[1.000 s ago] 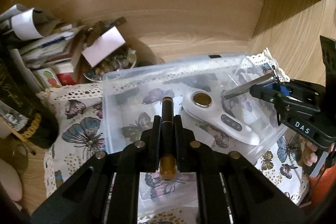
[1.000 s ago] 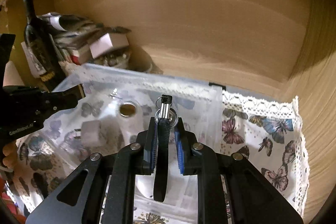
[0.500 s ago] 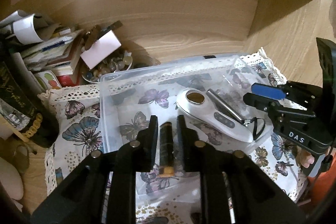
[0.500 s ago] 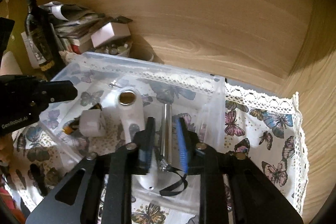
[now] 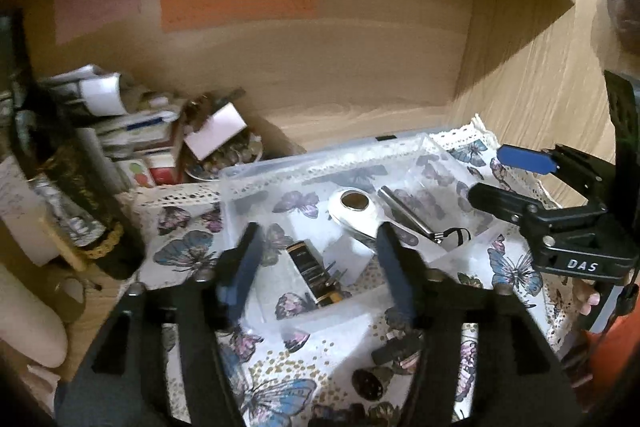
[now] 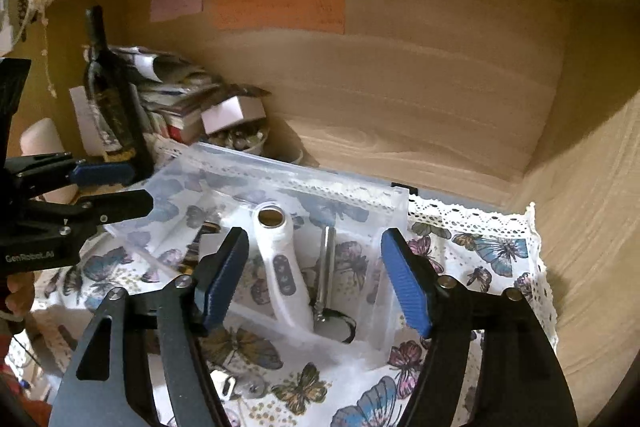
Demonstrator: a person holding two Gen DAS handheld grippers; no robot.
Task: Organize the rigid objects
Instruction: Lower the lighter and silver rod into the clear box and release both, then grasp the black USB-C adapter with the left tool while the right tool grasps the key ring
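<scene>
A clear plastic bin (image 5: 280, 173) (image 6: 280, 169) stands on a butterfly cloth inside a wooden shelf. In it lie a white handheld device (image 5: 352, 209) (image 6: 280, 259), a silver metal rod with a black loop (image 5: 408, 217) (image 6: 326, 267), and a black-and-gold tube (image 5: 314, 277). My left gripper (image 5: 320, 267) is open and empty above the tube. My right gripper (image 6: 314, 279) is open and empty above the device and rod. Each gripper shows in the other's view, the right (image 5: 532, 187) and the left (image 6: 104, 187).
A dark bottle (image 6: 112, 99), stacked papers and boxes (image 5: 132, 123) and a bowl of small items (image 5: 228, 159) crowd the left back corner. Small dark objects (image 5: 380, 375) lie on the cloth in front of the bin. The shelf's back wall carries coloured notes (image 6: 280, 7).
Both grippers opened wide and drew back. The left let the black-and-gold tube down into the bin; the right let the silver rod down beside the white device.
</scene>
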